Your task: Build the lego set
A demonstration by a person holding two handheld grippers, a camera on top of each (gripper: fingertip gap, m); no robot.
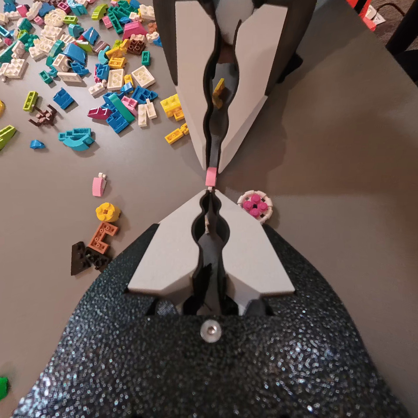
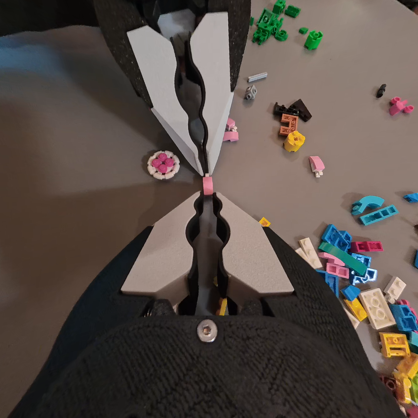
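Pink brick (image 1: 211,176) sits pinched between left tongs (image 1: 210,191) and right tongs (image 2: 207,194).

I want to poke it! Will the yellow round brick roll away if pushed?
Probably not at first: the yellow round brick stands on its flat end on the table, so it would likely slide. If tipped onto its curved side, it could roll. It looks light.

glossy plastic bricks (image 1: 117,79), seemingly matt table (image 1: 316,158)

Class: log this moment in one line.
left hand-held gripper: shut on white clip | right hand-held gripper: shut on pink piece | pieces meeting tip-to-tip
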